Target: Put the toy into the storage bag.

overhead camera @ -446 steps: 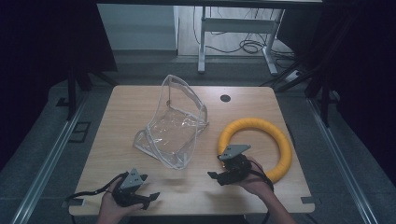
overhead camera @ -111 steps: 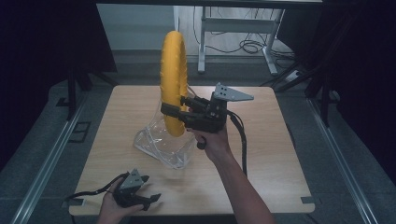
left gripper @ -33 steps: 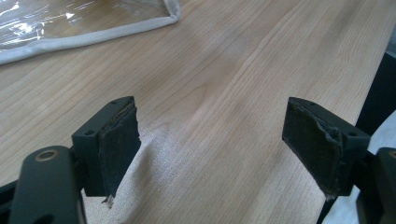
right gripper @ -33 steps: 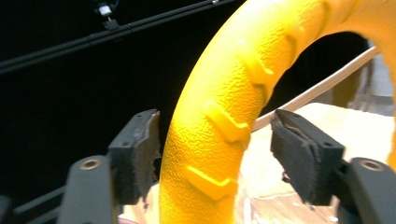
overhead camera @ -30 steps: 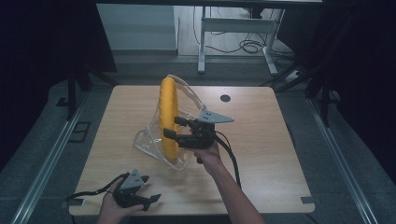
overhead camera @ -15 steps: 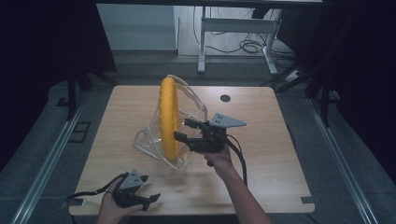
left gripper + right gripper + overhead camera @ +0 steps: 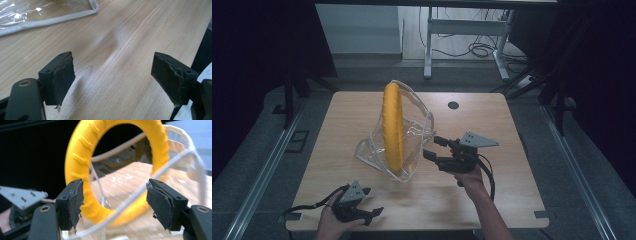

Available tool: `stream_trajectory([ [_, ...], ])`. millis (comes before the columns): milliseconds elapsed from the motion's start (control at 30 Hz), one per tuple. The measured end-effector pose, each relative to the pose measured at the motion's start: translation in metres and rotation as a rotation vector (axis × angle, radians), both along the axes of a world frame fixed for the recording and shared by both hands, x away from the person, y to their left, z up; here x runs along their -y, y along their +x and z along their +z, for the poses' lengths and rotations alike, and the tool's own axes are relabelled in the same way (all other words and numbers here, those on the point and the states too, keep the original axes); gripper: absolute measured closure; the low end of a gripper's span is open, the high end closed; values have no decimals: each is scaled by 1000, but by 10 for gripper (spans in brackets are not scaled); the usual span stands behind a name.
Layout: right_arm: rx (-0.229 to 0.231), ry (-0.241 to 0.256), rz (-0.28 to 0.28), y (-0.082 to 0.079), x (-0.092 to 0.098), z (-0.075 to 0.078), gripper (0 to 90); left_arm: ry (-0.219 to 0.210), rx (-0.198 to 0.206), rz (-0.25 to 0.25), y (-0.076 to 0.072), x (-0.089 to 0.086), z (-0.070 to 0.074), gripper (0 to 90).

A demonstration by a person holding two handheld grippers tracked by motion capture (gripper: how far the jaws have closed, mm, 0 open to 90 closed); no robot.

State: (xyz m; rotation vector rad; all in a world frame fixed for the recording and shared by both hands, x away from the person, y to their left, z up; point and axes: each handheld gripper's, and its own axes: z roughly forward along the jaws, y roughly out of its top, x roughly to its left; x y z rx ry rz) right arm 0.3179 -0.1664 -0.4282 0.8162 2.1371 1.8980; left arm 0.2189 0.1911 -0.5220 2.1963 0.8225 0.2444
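While your right gripper (image 7: 435, 147) hangs just above the table (image 7: 492, 120) with its jaws spread wide, nothing sits between the pads and nothing touches them; the right gripper view confirms the gap, with both black pads standing well apart. Your jaws point left toward the yellow ring (image 7: 392, 129), which stands upright on its edge inside the clear plastic bag (image 7: 414, 135), near the middle of the table. That ring lies just to the left of your right gripper, near but apart from it, with the bag's open rim between the two. Seen from the right gripper view, the ring (image 7: 82, 157) faces you through its hole, and the bag's pale trim (image 7: 130, 200) crosses in front of its lower part. Your left gripper (image 7: 371, 214) rests at the near left edge of the table, its jaws likewise spread with only bare wood between them, as the left gripper view shows; a corner of the bag (image 7: 50, 17) lies farther off there. Ring and bag sit well apart from that left gripper, far and to its right.
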Motion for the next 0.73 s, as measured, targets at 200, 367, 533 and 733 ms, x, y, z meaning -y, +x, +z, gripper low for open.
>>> stream_trajectory([
  [200,-8,-31,-31,-7,24,-13,305,0,-1,1,0,0,0,187],
  [367,-4,-79,-68,-12,38,-24,306,0,-3,0,1,0,0,187],
  [533,-10,-96,-75,-14,44,-29,308,-1,-4,1,1,0,0,187],
  [733,-8,-101,-76,-15,42,-30,308,-1,1,0,0,-1,1,187],
])
